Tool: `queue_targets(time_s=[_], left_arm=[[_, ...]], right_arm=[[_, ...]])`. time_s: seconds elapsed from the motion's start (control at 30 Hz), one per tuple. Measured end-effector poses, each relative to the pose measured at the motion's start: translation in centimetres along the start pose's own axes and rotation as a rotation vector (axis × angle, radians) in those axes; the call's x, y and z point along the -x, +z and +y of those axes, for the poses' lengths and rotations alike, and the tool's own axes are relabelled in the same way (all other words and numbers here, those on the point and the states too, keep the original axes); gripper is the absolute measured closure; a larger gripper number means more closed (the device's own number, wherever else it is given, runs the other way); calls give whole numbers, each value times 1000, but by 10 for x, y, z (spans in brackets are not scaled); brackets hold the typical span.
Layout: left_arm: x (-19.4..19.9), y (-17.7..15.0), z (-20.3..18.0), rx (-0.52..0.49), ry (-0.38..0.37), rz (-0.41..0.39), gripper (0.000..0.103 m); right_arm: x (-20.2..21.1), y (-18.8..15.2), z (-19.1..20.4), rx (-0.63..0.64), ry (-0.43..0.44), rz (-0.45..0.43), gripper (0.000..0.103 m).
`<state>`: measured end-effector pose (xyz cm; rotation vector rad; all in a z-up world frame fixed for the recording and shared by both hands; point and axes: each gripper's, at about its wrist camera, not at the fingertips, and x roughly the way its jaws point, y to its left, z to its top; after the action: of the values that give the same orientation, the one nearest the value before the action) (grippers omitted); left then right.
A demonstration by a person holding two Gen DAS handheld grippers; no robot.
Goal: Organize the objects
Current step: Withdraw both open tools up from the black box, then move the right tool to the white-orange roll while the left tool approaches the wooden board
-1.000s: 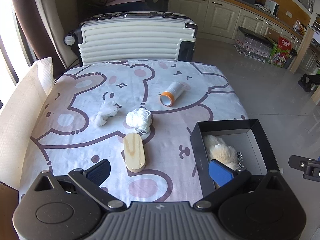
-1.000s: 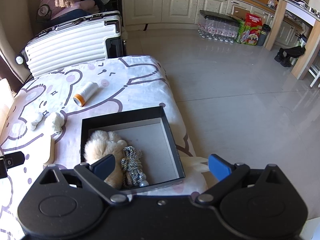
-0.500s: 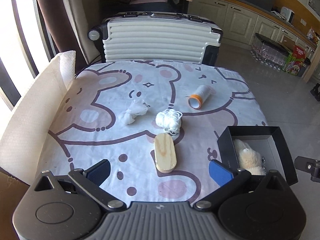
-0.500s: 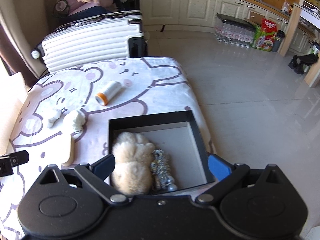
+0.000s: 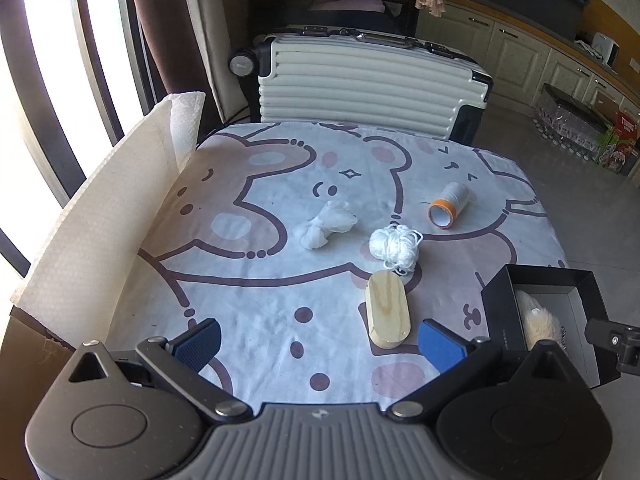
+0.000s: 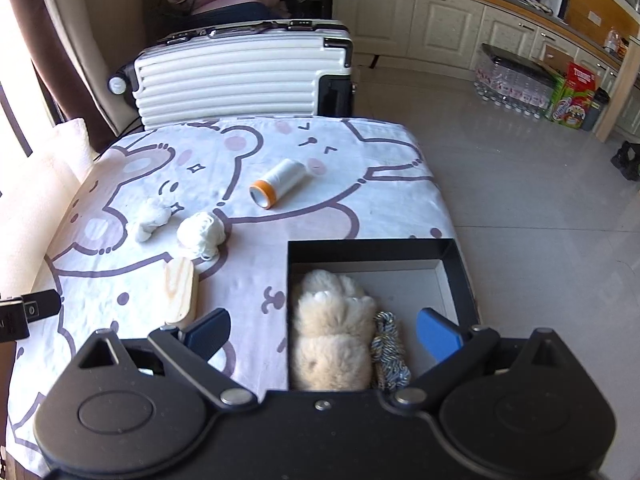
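Sorting loose items into the black box (image 6: 460,276) is partly done: a fluffy toy (image 6: 332,328) and a twisted cord (image 6: 390,354) already lie inside it.

Left gripper (image 5: 320,344): jaws apart, nothing between them. The wooden block (image 5: 387,309) lies just ahead of the jaws, nearer the right-hand finger and almost beside its blue pad. Its long axis runs roughly along the line of the fingers, away from the camera, so the jaws would close across its short width. Beyond the block, and touching or almost touching its far end, sits the yarn ball (image 5: 395,245). The cloth knot (image 5: 324,226) lies ahead and to the left of it; the thread spool (image 5: 448,205) lies farther ahead to the right, on its side.

Right gripper (image 6: 323,330): jaws apart and empty, hovering over the near part of the box with the toy between the fingers' line of sight.

Judgement: the left gripper is the nearer one to the block. Bare tablecloth (image 5: 260,288) lies on the block's left side; the box wall stands to its right, a clear gap away. The table edge runs close below both grippers.
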<state>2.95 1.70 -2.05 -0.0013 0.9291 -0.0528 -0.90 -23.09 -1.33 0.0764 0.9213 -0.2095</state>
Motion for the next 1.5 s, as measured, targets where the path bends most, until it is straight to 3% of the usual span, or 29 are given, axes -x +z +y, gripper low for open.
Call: queue_targets(time_s=[1.13,1.5], left_arm=[[-2,4,-12,-80,22,-26,0],[-6,11,-18,-48,-7,-32,0]], right_arm=[[3,3,13,22,57,-80,0],[7,15,9,7,81,-105,0]])
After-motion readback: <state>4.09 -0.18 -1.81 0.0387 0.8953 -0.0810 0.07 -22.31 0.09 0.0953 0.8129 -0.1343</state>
